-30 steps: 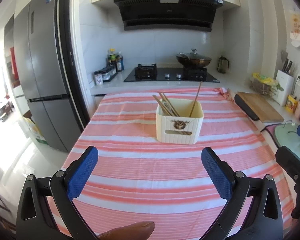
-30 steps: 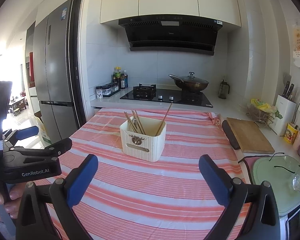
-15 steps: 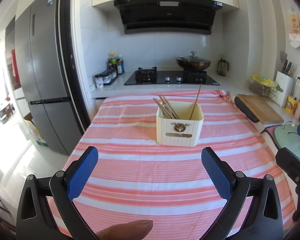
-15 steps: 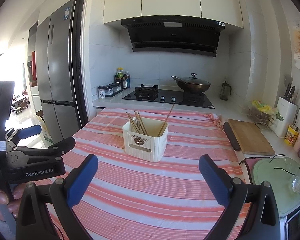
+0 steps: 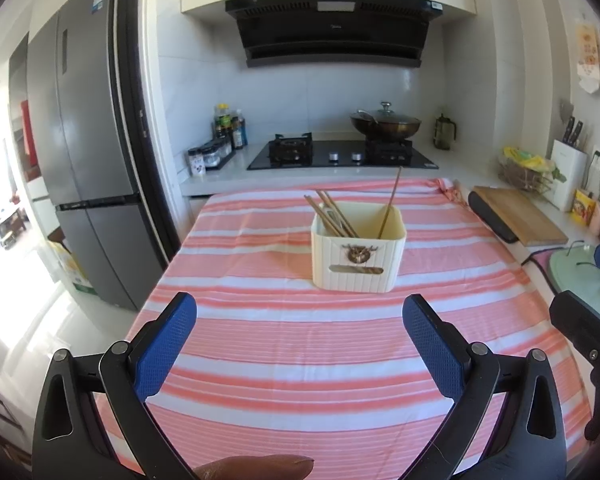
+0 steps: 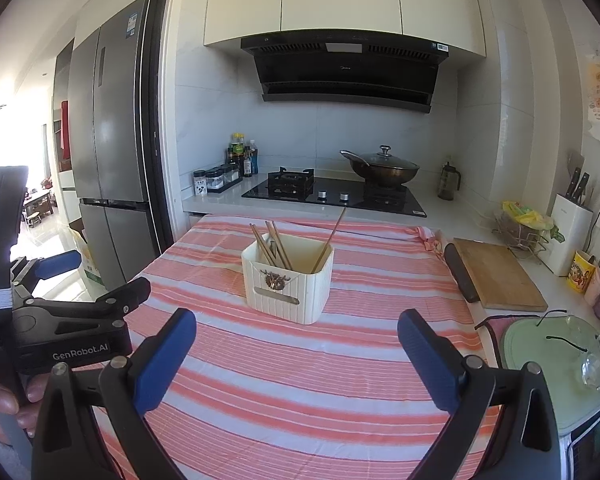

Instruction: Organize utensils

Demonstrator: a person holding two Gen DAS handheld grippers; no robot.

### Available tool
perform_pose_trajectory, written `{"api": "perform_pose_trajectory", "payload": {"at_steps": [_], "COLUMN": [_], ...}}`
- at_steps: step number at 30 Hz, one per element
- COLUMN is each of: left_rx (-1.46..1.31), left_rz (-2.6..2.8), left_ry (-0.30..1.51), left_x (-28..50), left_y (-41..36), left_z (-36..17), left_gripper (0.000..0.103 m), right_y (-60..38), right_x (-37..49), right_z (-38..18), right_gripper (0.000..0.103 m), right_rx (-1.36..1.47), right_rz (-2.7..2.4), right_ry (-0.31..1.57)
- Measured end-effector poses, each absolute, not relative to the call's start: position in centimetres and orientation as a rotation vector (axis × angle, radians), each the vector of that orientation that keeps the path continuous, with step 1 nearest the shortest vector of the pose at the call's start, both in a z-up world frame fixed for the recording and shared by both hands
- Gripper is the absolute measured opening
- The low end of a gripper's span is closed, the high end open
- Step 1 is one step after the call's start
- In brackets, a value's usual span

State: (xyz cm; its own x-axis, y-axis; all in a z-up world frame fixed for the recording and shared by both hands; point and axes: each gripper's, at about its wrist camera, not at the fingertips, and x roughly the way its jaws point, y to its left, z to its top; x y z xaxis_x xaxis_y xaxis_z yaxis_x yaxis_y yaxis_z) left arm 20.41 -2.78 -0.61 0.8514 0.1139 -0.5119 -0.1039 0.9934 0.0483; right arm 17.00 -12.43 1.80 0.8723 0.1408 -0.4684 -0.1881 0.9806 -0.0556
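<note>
Strong daylight floods in beside the refrigerator (image 5: 88,152), washing out the floor (image 5: 28,320) there to white. The striped cloth (image 5: 300,340) is evenly lit and sharp. Fisheye bending curves the refrigerator's edges, and dark vignetting fills every corner.

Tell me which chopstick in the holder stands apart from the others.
The single chopstick leaning in the holder's right side; the others cluster at the left.

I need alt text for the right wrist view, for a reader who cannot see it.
A cream utensil holder with wooden chopsticks stands on a pink striped tablecloth, beyond the open, empty right gripper. The left gripper is at the left edge; a stove is behind.
</note>
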Motion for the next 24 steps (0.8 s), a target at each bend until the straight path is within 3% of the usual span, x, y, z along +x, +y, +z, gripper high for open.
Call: {"api": "perform_pose_trajectory", "payload": {"at_steps": [24], "left_rx": [0.004], "left_rz": [0.112], "left_ry": [0.507], "left_x": [19.9], "left_y": [-2.8], "left_z": [-0.9], "left_gripper": [0.103], "right_y": [-12.6], "right_x": [17.5], "right_z": [0.7], "right_gripper": [0.103], "right_rx": [-0.093], "right_rz": [0.167], "right_ry": [0.515]}}
